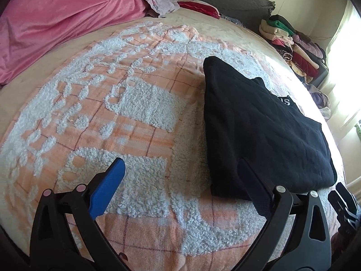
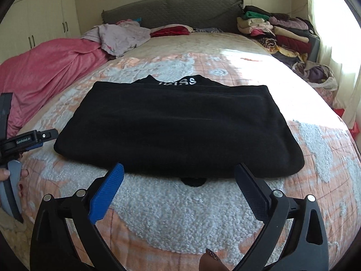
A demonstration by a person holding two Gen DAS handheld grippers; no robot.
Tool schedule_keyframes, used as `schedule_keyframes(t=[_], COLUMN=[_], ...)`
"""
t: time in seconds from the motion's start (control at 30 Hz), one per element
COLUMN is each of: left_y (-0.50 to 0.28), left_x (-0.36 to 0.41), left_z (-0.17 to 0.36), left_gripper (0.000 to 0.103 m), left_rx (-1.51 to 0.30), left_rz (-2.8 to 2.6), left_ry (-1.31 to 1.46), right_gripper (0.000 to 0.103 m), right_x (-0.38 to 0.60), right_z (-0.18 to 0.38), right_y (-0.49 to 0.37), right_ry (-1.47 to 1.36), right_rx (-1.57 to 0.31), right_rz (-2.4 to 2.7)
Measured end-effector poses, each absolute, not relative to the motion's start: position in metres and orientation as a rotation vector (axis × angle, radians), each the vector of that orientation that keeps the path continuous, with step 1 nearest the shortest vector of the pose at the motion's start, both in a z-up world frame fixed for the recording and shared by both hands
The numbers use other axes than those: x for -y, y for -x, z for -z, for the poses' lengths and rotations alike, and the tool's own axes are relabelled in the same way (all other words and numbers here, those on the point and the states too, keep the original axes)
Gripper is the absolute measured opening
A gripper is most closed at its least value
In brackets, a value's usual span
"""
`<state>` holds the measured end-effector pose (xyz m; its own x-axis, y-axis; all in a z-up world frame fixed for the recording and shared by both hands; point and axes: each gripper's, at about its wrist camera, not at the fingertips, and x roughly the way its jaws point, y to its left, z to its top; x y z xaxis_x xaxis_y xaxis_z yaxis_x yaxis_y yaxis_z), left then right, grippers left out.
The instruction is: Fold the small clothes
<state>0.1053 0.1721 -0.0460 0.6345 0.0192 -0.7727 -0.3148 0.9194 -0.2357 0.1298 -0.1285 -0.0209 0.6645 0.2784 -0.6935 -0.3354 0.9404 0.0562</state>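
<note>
The black garment (image 2: 178, 133) is matt, soft-napped cloth with white lettering. The bedspread (image 2: 180, 212) is woven orange cloth, flat and slightly coarse, carrying raised white tufted patches of looped, woolly texture. The pink blanket (image 1: 54, 20) has a velvety sheen. The headboard (image 2: 171, 9) is covered in grey quilted fabric. The fingers (image 2: 106, 194) bear blue ribbed plastic pads; their black frames are smooth matt plastic with bright metal pins.
</note>
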Motion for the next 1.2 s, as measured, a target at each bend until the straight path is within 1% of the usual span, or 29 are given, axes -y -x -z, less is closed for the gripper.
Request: schedule_keyframes(t=[0.57,1.1,1.2], left_y=[-0.117,-0.158,-0.168], left_x=[-0.197,-0.206,-0.207], left_z=[0.041,0.018,0.016], left_gripper=[0.093,0.093,0.093], left_rx=[-0.850,-0.846,-0.856], left_rz=[-0.288,-0.300,-0.301], left_ry=[0.365,0.258,0.237], right_gripper=[0.098,0.098,0.098], right_x=[0.025,-0.034,-0.038], right_z=[0.035,0.061,0.064], right_y=[-0.117,-0.122,-0.128], right_ry=[0.342,0.507,0.503], right_rx=[-0.716,-0.705,-0.717], right_rz=[-0.544,-0.602,-0.597])
